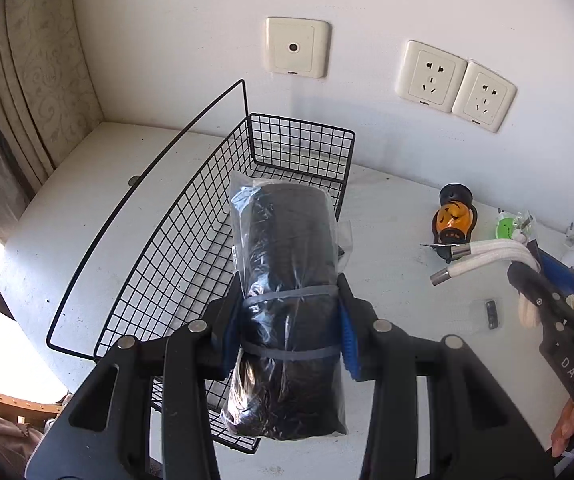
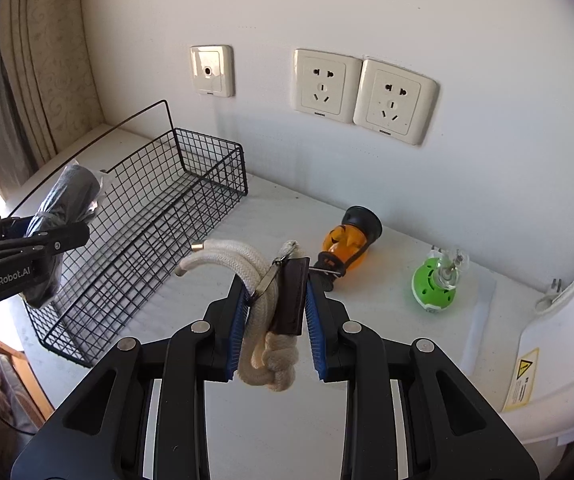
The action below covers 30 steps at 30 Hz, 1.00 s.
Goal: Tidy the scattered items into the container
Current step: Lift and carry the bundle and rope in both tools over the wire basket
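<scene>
Basket [image 1: 207, 216]: black wire container with a tall handle loop, standing on the white surface [image 1: 387, 232] against the wall; it looks empty, its open top ready for loading.
Black bundle [image 1: 291, 280]: dark roll sealed in a clear bag and banded twice, carried above the basket's near end, lined up along its length, apparently so it can go in lengthwise.
Left gripper [image 1: 291, 320]: jaws closed on the black bundle across its banded waist, a hold near the middle that should keep it from tipping.
Right gripper [image 2: 275, 300]: clamped on the rope piece, raised off the surface just right of the basket, likely waiting its turn.
Rope piece [image 2: 263, 280]: cream braided cord, knotted below, with metal-tipped ends and a brown leather tab; pinched at the tab where it is stiffest.
Orange toy [image 2: 347, 244]: lying on its side, not yet collected.
Green gadget [image 2: 435, 284]: near the orange toy, also loose.
Small clear packet [image 1: 487, 312]: flat on the surface; contents too small to tell.
</scene>
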Motion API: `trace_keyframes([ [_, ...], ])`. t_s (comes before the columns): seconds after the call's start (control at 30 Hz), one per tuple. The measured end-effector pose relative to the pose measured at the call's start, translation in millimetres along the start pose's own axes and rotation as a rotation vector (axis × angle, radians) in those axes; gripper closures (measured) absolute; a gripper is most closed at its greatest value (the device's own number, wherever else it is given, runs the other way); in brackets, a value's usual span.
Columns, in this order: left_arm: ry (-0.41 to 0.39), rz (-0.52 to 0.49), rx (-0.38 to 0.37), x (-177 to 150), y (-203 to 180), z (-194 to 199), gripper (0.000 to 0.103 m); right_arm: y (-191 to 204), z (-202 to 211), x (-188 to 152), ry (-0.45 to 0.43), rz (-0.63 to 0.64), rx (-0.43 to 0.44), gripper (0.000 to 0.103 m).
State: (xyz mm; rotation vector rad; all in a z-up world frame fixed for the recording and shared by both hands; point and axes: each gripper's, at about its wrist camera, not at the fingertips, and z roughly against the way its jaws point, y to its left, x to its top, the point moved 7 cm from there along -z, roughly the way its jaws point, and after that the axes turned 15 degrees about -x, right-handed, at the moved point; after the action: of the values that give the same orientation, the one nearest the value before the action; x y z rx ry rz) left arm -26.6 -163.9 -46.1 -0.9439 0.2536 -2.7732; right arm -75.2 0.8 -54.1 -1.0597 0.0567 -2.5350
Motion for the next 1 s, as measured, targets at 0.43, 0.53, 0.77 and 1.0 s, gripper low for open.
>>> trace_keyframes([
  [0.43,-0.010,0.064,0.040,-7.8,29.7,14.0,0.067,27.8,-0.9,20.7,-0.018,0.019,0.050,0.076],
  [0.53,-0.011,0.079,0.050,-10.3,36.9,16.7,0.067,35.7,0.4,25.8,-0.025,0.030,0.061,0.076],
  [0.77,-0.001,0.112,0.071,-20.4,54.0,17.8,0.067,58.0,4.9,34.9,-0.043,0.063,0.092,0.076],
  [1.0,0.004,0.139,0.073,-26.7,62.6,19.1,0.067,81.2,5.8,41.2,-0.053,0.084,0.119,0.076],
])
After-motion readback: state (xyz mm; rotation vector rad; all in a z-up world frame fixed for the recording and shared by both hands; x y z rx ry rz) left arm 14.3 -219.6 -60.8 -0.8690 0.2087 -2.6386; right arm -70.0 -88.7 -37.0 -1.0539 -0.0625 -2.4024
